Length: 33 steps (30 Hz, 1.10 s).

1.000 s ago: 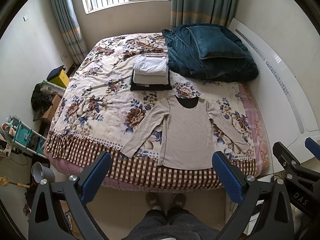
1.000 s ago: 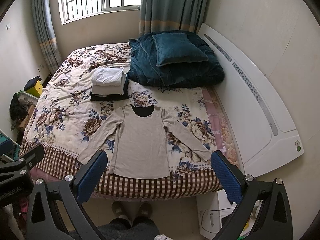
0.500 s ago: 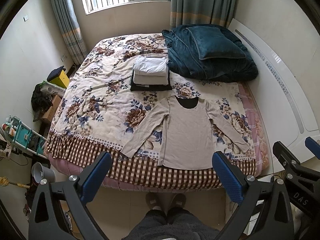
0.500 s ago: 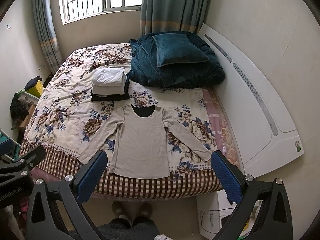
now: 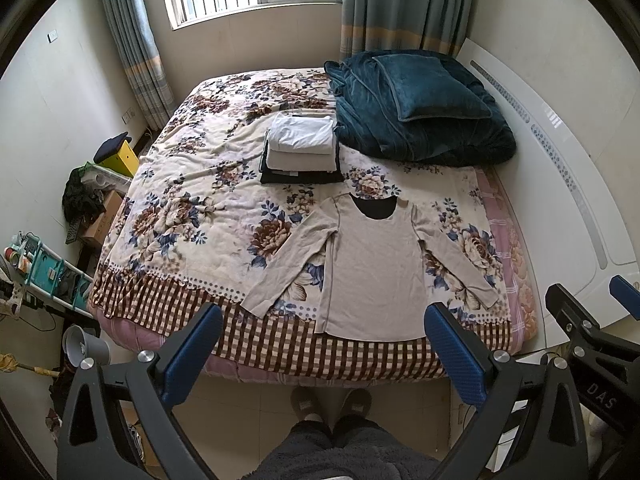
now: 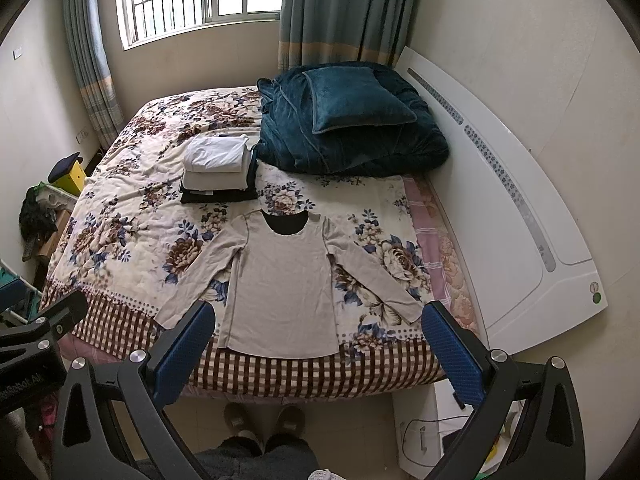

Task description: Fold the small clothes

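Note:
A beige long-sleeved shirt (image 5: 372, 264) lies flat, face up, sleeves spread, at the near edge of the flowered bed (image 5: 192, 216); it also shows in the right wrist view (image 6: 284, 280). A stack of folded clothes (image 5: 300, 148) sits behind it, also in the right wrist view (image 6: 218, 168). My left gripper (image 5: 324, 356) is open and empty, held high above the floor in front of the bed. My right gripper (image 6: 316, 356) is open and empty too, beside it.
A dark teal blanket and pillow (image 5: 420, 108) lie at the bed's far right by the white headboard (image 5: 560, 184). Boxes, a shelf and clutter (image 5: 80, 216) stand left of the bed. The person's slippered feet (image 5: 332, 404) are at the bed's foot.

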Each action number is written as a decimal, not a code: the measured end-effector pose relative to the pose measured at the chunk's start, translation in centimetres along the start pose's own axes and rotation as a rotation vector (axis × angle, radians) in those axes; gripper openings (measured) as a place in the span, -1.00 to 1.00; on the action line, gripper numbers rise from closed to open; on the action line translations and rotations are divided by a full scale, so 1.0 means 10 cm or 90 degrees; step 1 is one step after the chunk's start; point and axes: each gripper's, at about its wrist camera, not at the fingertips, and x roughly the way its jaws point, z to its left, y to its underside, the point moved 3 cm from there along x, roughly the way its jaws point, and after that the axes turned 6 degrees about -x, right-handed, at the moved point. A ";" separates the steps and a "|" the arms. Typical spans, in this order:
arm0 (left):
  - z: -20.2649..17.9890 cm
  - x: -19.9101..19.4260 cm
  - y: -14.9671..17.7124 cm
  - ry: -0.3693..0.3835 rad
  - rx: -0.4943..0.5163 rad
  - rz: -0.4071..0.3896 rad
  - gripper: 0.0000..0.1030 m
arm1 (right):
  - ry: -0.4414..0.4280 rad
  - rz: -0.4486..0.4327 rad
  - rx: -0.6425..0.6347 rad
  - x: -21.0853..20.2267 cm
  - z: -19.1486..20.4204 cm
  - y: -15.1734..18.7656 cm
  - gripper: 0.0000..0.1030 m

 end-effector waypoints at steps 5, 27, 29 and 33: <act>0.00 0.00 0.01 -0.001 0.000 -0.001 1.00 | 0.000 0.000 0.001 -0.01 -0.02 -0.02 1.00; -0.04 0.02 -0.05 0.001 0.001 -0.006 1.00 | 0.001 0.003 0.003 0.00 -0.04 -0.04 1.00; -0.06 0.07 -0.11 -0.009 0.004 -0.016 1.00 | 0.001 0.009 0.013 0.03 -0.07 -0.05 1.00; -0.15 0.49 -0.30 -0.034 0.021 -0.029 1.00 | 0.016 0.034 0.060 0.29 -0.20 -0.04 1.00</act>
